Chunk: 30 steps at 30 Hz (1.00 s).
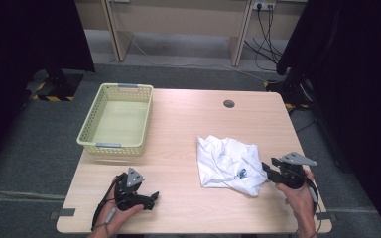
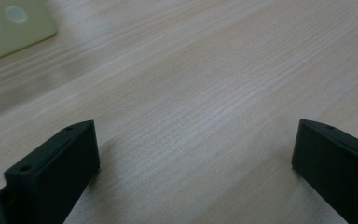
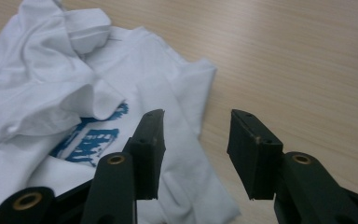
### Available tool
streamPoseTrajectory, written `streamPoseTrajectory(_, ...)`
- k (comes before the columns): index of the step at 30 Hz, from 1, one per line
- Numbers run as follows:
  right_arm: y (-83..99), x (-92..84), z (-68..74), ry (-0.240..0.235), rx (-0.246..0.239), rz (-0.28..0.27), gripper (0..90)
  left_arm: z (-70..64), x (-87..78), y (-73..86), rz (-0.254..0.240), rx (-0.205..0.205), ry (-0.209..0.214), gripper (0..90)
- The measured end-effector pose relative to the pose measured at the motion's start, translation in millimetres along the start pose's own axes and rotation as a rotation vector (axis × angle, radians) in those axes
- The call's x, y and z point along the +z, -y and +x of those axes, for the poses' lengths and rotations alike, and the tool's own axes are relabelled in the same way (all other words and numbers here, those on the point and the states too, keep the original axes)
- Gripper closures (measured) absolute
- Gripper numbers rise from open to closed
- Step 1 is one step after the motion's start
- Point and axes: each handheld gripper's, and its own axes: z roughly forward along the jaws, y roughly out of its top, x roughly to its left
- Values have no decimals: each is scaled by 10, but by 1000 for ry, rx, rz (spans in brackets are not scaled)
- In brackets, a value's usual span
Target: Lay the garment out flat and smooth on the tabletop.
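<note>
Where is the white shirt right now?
In the high view, the white shirt lies crumpled on the table's right half, just before the right tool, far from the basket.

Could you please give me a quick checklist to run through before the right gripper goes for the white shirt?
1. Right gripper jaws apart, nothing between them: ok.
2. White shirt on the table, crumpled: ok.
3. Right gripper at the shirt's edge: ok.
4. Left gripper open, over bare wood: ok.
5. Basket empty, ready: ok.
6. Which fold is best to pinch: cannot tell.
</note>
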Motion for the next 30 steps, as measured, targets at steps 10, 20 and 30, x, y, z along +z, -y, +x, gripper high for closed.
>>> streamPoseTrajectory(10,-16,450,86,-36,-36,110,754,0,0,0,0,0,0,0)
streamPoseTrajectory(20,54,242,-137,37,13,78,870,0,0,0,0,0,-1,0)
streamPoseTrajectory(30,293,26,-432,123,149,93,572,0,0,0,0,0,-1,0)
